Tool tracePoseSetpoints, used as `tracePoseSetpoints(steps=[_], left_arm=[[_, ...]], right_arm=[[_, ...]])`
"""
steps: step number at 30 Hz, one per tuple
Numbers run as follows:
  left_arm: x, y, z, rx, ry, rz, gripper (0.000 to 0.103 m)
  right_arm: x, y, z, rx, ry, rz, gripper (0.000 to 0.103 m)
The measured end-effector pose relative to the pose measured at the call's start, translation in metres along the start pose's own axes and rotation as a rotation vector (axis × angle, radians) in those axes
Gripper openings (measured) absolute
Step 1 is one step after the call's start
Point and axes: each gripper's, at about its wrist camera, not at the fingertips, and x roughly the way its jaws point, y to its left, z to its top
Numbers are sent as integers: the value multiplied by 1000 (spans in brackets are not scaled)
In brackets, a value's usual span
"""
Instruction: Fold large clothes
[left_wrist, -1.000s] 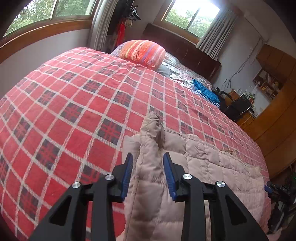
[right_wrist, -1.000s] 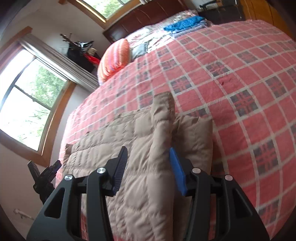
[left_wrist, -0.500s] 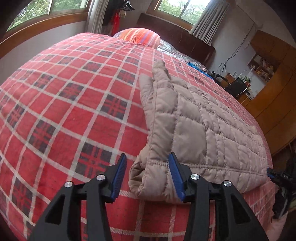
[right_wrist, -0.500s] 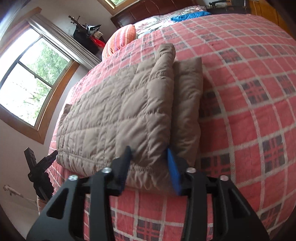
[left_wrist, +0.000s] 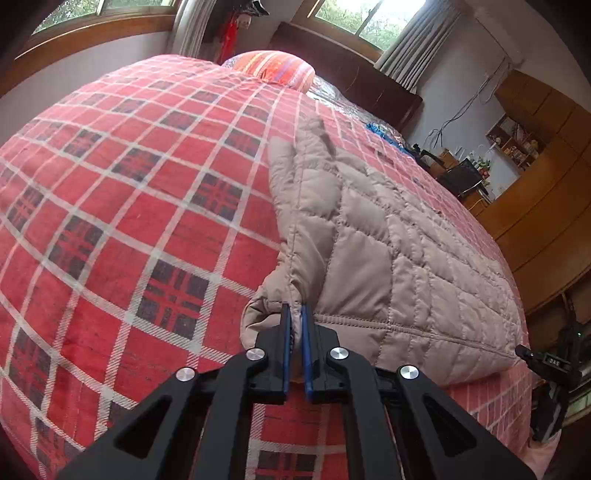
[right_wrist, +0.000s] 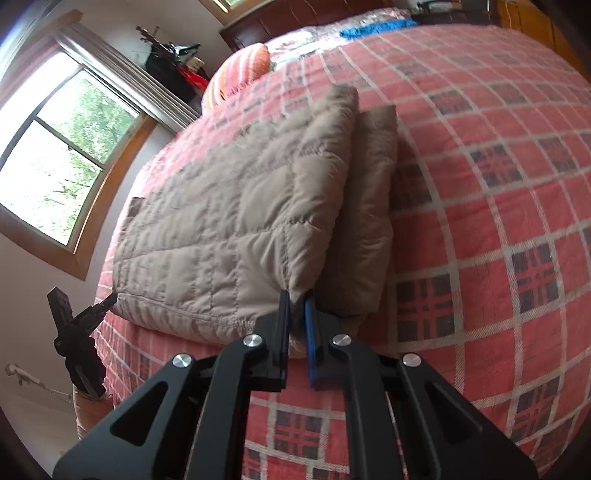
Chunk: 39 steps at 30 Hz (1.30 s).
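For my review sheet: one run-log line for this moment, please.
stage: near-hem grasp | left gripper: shut on quilted jacket corner | right gripper: shut on opposite corner | jacket: flat on plaid bedspread

The pinched fabric of the jacket is hidden between the pads of the left gripper; how far it reaches inside cannot be told. The same holds at the right gripper, where the hem of the jacket is lost between the pads. The underside of the jacket is concealed against the bedspread. The near edge of the bedspread is covered by the gripper frames in both views. The items on the shelf are too small to be identified. The blue cloth near the head of the bed is cut off by the top edge of the right view. The far jacket surface there is blurred.
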Motion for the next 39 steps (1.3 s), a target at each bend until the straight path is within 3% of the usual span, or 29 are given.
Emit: tracePoseSetpoints(steps=[5,13,16,19,20,22,24,30,35,39], left_arm=[[18,5,-6,20,11,9,7],[20,-8,-7,82,3,78,10],[9,-9,-5,68,3,95,20],[-8,-6,-1,57,-17,80,41],[-12,-3,1,49,-22,71,42],[-21,0,6,34,-30,57,44],[-28,2,12,25,-43,45,48],[-39,-3,29,44,-82,30,63],[-17,-2,45,49,-46,35,67],[5,3,57,12,0,-38,68]], right_arm=[[29,-17,0,36,45,7,6],[33,-16,6,30,57,-23,7],[22,0,5,12,39,-42,14],[-1,12,5,-12,-10,-40,38],[-7,14,5,-15,-24,-33,45],[-20,15,10,-11,-53,-21,47],[-28,13,16,5,-74,-3,60],[-37,1,35,39,-92,54,72],[-25,-13,48,76,-70,91,75],[-8,-19,58,95,-57,118,82]])
